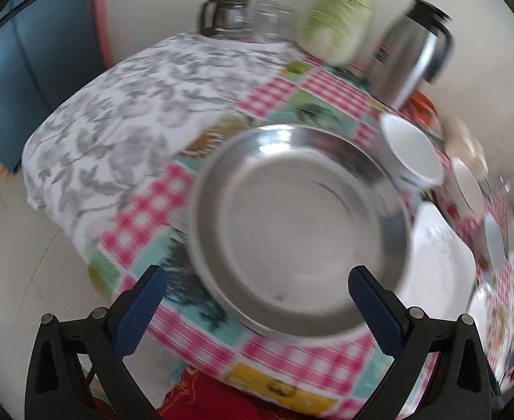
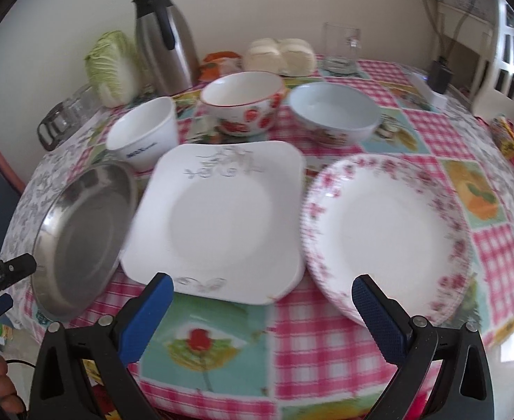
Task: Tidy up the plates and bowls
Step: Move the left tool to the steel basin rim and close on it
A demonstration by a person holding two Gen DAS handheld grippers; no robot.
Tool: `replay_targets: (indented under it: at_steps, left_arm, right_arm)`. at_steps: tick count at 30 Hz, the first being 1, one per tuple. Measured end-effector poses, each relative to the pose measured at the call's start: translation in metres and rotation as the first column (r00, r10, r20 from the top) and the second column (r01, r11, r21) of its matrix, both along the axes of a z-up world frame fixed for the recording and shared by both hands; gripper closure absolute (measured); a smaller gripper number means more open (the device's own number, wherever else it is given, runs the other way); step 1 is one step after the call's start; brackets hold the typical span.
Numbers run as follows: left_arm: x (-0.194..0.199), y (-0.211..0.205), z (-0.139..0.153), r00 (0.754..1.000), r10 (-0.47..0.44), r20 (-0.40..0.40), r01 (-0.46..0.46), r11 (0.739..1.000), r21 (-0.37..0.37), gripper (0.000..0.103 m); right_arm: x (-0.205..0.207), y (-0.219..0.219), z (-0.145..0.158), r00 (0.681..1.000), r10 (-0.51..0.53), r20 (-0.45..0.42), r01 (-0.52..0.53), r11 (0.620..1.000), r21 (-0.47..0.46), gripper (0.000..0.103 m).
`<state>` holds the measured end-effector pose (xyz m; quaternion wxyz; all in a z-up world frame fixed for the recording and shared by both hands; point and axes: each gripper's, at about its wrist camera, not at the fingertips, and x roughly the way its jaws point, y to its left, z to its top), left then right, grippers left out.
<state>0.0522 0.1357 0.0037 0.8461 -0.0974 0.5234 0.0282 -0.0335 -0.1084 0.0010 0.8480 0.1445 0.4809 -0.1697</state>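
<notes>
The steel plate (image 1: 299, 217) lies flat near the left edge of the surface (image 2: 327, 343), directly ahead of the left gripper (image 1: 257, 301), whose fingers (image 1: 141, 311) stand open and empty; the right gripper (image 2: 262, 311), likewise open, faces the square plate (image 2: 218, 220).

left wrist: close above steel plate (image 1: 299, 217) | right wrist: farther back, also shows it (image 2: 82, 241)

Home dining spot: patchwork tablecloth (image 2: 327, 343), thermos jug (image 2: 164, 40), cabbage (image 2: 111, 66), steamed buns (image 2: 279, 54).
</notes>
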Motion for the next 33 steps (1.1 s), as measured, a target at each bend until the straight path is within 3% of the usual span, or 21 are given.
replay_targets:
  at_steps: [9,19,21,25,29,33]
  left_arm:
    - [0.017,0.05,-0.014,0.995,0.098,-0.017,-0.099,0.993,-0.067,0.0]
    - [0.035,0.059,-0.019,0.993,0.092,0.076,-0.086,0.993,-0.077,0.0]
    - [0.04,0.056,-0.023,0.996,0.074,0.045,-0.071,0.995,-0.07,0.0]
    - [0.052,0.059,-0.045,0.994,0.09,-0.055,-0.096,0.989,-0.115,0.0]
    - [0.056,0.062,-0.059,0.989,0.111,-0.097,-0.122,0.985,-0.125,0.0]
    - [0.061,0.06,-0.068,0.988,0.106,-0.111,-0.119,0.986,-0.114,0.018]
  right_arm:
    - [0.032,0.027,-0.011,0.999,0.037,0.03,-0.038,0.998,0.044,0.0]
    - [0.066,0.057,-0.022,0.99,0.122,0.076,-0.129,0.987,0.098,0.0]
    - [0.076,0.063,-0.025,0.985,0.156,0.076,-0.164,0.98,0.115,0.0]
    - [0.092,0.077,-0.027,0.974,0.213,0.072,-0.216,0.975,0.046,0.0]
    - [0.108,0.082,-0.027,0.964,0.252,0.082,-0.253,0.967,0.007,0.0]
    - [0.12,0.082,-0.026,0.953,0.288,0.09,-0.287,0.958,-0.019,0.0]
